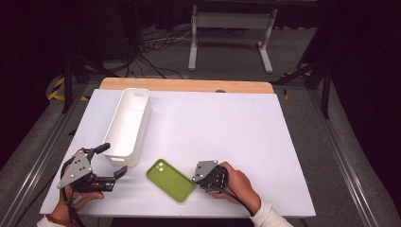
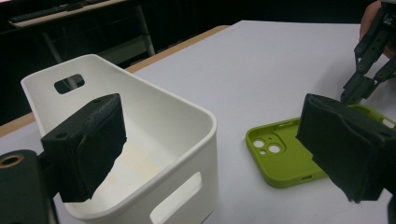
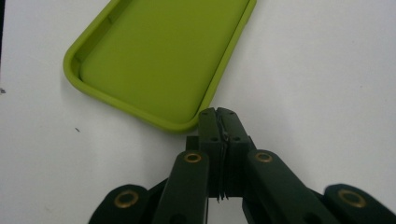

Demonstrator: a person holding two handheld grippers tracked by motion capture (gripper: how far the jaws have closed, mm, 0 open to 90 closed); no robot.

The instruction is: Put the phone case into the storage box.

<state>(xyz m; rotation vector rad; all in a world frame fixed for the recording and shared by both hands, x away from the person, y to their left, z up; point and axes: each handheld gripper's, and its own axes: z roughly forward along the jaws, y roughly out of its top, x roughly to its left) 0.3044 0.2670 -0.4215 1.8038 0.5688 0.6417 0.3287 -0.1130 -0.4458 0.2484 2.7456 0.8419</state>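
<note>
Phone case, high view: the green phone case (image 1: 170, 179) lies open side up on the white table (image 1: 227, 127), between the two grippers, its near right edge just beside the right gripper's tips.
Right gripper, high view: the right gripper (image 1: 197, 178) sits in a hand (image 1: 239, 184) with a white sleeve, its grey plate on top, tips pointing at the case; how the jaws stand is hard to tell from here.
Left gripper, high view: the left gripper (image 1: 116, 158) has its jaws spread wide, nothing between the pads, with the near end of the white bin (image 1: 127, 125) just ahead of them.
Writing, high view: none readable on case, bin or table.
Left gripper view, bin: the bin (image 2: 140, 140) stands behind the one jaw; this view shows its handle slots and bare inside.
Left gripper view, case: the case (image 2: 285, 154) lies beyond the other jaw, camera cut-outs toward the bin; the far gripper (image 2: 352, 95) touches down at its far edge.
Right gripper view, jaws: the jaws are pressed together, pad against pad, with nothing clamped.
Right gripper view, case: the case (image 3: 163, 60) lies just ahead and to the one side of the tips, its rounded corner touching or nearly touching them; which, I cannot tell.
Right gripper view, marks: no logo inside the case; small dark specks on the table.
</note>
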